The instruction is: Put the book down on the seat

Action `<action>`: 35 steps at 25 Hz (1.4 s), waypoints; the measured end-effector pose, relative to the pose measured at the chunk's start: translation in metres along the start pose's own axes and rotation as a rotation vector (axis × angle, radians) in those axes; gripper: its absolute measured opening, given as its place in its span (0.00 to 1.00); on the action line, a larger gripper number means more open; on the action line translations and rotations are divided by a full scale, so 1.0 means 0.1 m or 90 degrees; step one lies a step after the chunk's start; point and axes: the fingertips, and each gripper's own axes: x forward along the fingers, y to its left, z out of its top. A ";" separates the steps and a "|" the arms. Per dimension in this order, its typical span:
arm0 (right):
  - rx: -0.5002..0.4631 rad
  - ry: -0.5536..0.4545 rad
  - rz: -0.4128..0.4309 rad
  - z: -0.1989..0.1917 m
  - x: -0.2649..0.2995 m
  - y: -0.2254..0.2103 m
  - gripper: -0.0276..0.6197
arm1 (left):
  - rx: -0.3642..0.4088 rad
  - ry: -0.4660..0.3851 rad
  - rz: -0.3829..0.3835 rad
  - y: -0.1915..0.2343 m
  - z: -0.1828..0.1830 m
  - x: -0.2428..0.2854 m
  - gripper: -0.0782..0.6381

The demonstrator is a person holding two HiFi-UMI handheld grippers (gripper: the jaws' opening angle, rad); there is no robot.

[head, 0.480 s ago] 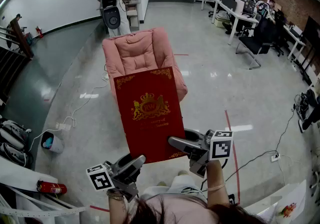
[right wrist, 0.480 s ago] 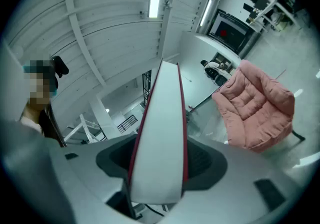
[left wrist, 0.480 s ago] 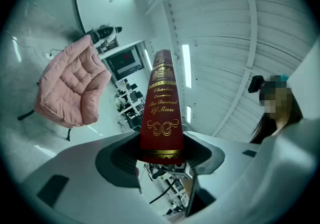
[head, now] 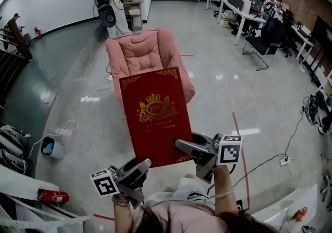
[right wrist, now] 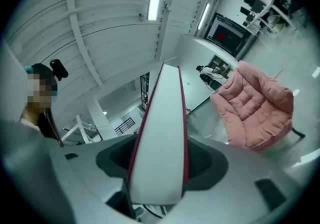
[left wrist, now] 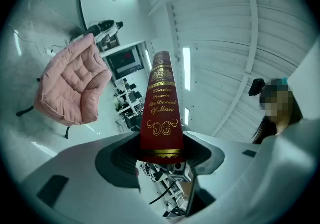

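A large red book (head: 155, 115) with a gold crest is held flat in the air in front of me, over the floor. My left gripper (head: 136, 167) is shut on its near left corner, where its red spine (left wrist: 161, 113) with gold lettering fills the jaws. My right gripper (head: 188, 149) is shut on the near right corner, and the white page edge (right wrist: 160, 143) stands between its jaws. The pink cushioned seat (head: 145, 53) stands on the floor just beyond the book's far edge. It also shows as the pink seat (left wrist: 70, 88) and pink seat (right wrist: 255, 108).
A person (head: 110, 1) with a backpack stands by a shelf behind the seat. Desks and office chairs (head: 259, 24) line the far right. A white cable (head: 85, 107) runs over the floor at left, near a small bin (head: 52, 147) and a fire extinguisher (head: 52, 194).
The book and both grippers have barely shifted. The person in the background has stepped further left and away.
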 end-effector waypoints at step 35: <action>0.054 -0.010 0.000 1.09 0.29 -1.36 0.47 | -0.025 0.020 0.034 0.90 0.77 1.24 0.47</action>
